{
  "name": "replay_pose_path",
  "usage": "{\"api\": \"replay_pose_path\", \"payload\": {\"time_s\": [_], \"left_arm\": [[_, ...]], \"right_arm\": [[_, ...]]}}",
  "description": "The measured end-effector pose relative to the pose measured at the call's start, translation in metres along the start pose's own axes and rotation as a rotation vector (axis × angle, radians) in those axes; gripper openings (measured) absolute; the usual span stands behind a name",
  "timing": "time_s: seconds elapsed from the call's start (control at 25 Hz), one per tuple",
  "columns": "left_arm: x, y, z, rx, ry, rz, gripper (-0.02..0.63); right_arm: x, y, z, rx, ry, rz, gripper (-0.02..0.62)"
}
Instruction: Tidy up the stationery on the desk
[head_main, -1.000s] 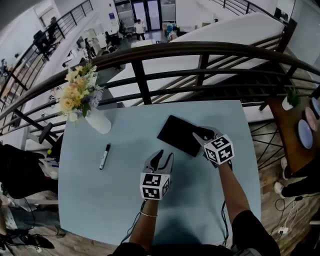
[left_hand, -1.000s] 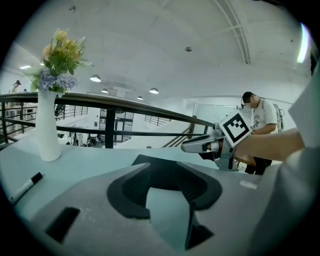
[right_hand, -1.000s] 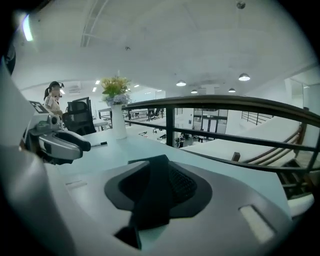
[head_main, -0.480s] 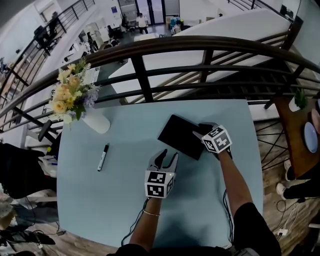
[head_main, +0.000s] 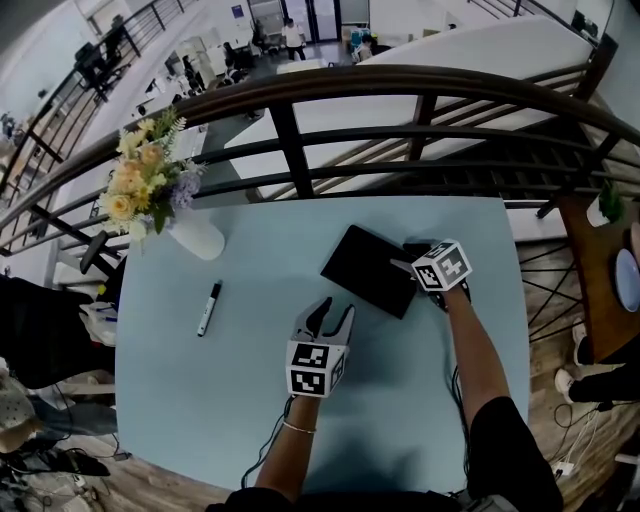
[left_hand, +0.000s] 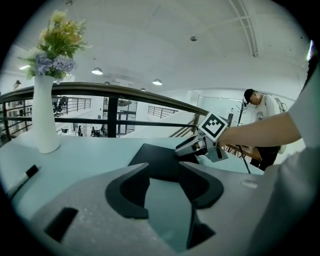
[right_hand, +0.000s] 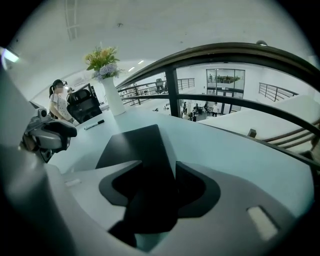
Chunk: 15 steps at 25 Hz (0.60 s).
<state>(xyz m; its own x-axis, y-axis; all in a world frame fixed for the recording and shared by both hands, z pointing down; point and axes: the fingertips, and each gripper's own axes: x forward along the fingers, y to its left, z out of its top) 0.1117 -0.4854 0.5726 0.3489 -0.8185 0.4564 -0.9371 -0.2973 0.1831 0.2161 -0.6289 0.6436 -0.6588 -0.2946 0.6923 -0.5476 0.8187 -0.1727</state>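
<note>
Two stationery items lie loose on the pale blue tabletop (head_main: 250, 400). One is a flat black rectangular notebook (head_main: 366, 270), set at a slant right of centre. The other is a black-and-white marker pen (head_main: 209, 308), well apart from it toward the left edge.

The right hand-held gripper (head_main: 407, 258) sits at the notebook's right-hand corner. Its jaws stand wide apart, having just been opening, and that corner lies between them without being pressed. The left hand-held gripper (head_main: 332, 312) is low, just in front of the notebook's near edge. Its jaws are likewise apart and have just been opening, with only bare tabletop between them.

The step in hand reads as work on the notebook, with the marker pen not yet touched. Because the notebook is thin and lies flat, the next move probably calls for one jaw to get under its edge before closing. The left hand-held gripper is placed where it could steady the near side.

Count: one notebook, one marker pen and two hand-held grippers. There is also one white ceramic vase (head_main: 197, 240) holding a bunch of yellow and lilac flowers (head_main: 145, 185) at the far left corner, and one dark curved metal railing (head_main: 290, 150) stands beyond the tabletop.
</note>
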Motion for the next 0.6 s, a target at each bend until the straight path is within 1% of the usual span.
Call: {"api": "replay_pose_path", "payload": {"time_s": [0.12, 0.32, 0.6], "left_arm": [[-0.002, 0.002, -0.003, 0.000, 0.010, 0.004, 0.175], [-0.007, 0.008, -0.010, 0.004, 0.029, 0.021, 0.175], [-0.024, 0.008, -0.026, -0.003, 0.059, 0.040, 0.178]], "right_arm": [[0.001, 0.004, -0.001, -0.015, 0.015, 0.013, 0.206], [0.004, 0.021, -0.005, -0.038, 0.025, 0.045, 0.206], [0.000, 0.045, -0.014, -0.024, 0.029, 0.038, 0.204]]}}
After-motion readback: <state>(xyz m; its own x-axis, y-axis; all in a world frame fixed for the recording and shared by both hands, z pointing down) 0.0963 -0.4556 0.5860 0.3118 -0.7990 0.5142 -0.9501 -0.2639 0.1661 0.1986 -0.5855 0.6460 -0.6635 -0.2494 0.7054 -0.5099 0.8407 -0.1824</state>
